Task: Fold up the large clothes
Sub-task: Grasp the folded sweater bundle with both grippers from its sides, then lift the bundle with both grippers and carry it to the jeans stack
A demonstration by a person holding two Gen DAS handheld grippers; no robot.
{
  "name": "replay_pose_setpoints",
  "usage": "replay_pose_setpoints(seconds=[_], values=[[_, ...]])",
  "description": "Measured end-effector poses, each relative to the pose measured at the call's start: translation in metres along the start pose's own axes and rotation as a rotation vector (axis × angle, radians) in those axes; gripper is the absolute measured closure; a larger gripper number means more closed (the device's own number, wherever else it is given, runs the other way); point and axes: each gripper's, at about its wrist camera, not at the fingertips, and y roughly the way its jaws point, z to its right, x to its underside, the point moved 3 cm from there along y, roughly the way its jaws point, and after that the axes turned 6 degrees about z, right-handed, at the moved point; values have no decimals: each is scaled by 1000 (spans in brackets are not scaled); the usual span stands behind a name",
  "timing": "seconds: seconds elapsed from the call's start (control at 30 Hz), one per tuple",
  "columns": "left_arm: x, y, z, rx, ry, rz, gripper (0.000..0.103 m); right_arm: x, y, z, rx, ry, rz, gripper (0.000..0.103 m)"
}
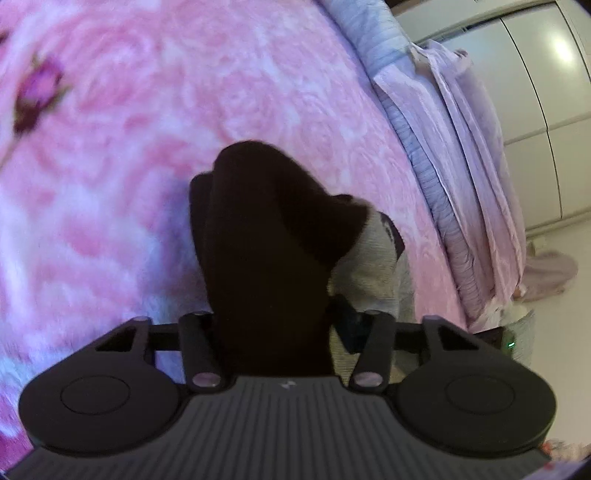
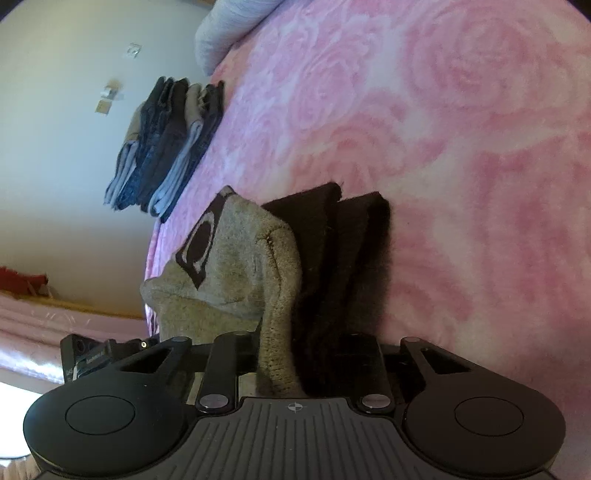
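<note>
A knit garment, dark brown (image 1: 266, 236) with a grey part (image 1: 369, 258), is bunched up over the pink rose blanket (image 1: 147, 110). My left gripper (image 1: 273, 280) is shut on the brown fabric, which fills the gap between the jaws and hides the fingertips. In the right wrist view the same garment shows a grey panel with a dark patch (image 2: 221, 266) beside brown folds (image 2: 347, 258). My right gripper (image 2: 314, 295) is shut on a grey and brown edge of it; cloth covers its fingertips too.
A stack of folded dark and grey clothes (image 2: 166, 147) lies at the bed's edge. Lilac bedding (image 1: 454, 155) is heaped along the other side, by white wardrobe doors (image 1: 539, 96). A grey pillow (image 2: 229, 29) sits at the far end.
</note>
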Motion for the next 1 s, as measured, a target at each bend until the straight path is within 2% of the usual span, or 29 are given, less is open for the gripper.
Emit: replay_pose_setpoints(seconds=[0.13,0.17,0.33,0.43,0.53,0.57,0.6,0.67,0.73,0.77,0.87,0.93,0.97,1.0], values=[[-11,-15,19,-63,103,-18,75,-3,-15,-27,42,-12,36,85],[-14,-20,23,-84,130,-21,88,-4,-17,-37,48,-14,40,85],[-42,-34,29,-113,213,-61,89,-10,-13,-85,65,-22,44,86],[-51,-20,11,-119,217,-129,84,-13,1,-94,153,-43,30,85],[-53,-17,-2,-63,200,-154,66,-9,4,-71,224,-13,23,83],[-53,-17,-3,-57,210,-158,56,-6,1,-59,221,23,17,81],[-53,-19,-5,-50,224,-159,52,-4,1,-49,227,48,13,78],[-53,-18,-11,-13,220,-168,51,-1,0,-39,247,53,5,70],[-51,-9,-20,25,170,-179,51,-2,0,-29,242,65,-2,61],[-50,-2,-26,46,135,-173,46,-3,2,-25,237,71,-3,57],[-49,11,-36,109,51,-132,44,-3,8,-15,200,79,-4,55],[-47,17,-28,112,74,-100,53,-3,10,-13,172,87,8,55],[-44,20,-21,124,98,-93,69,-3,10,-13,167,83,13,57],[-43,24,-16,128,96,-89,73,-2,10,-14,166,78,17,74]])
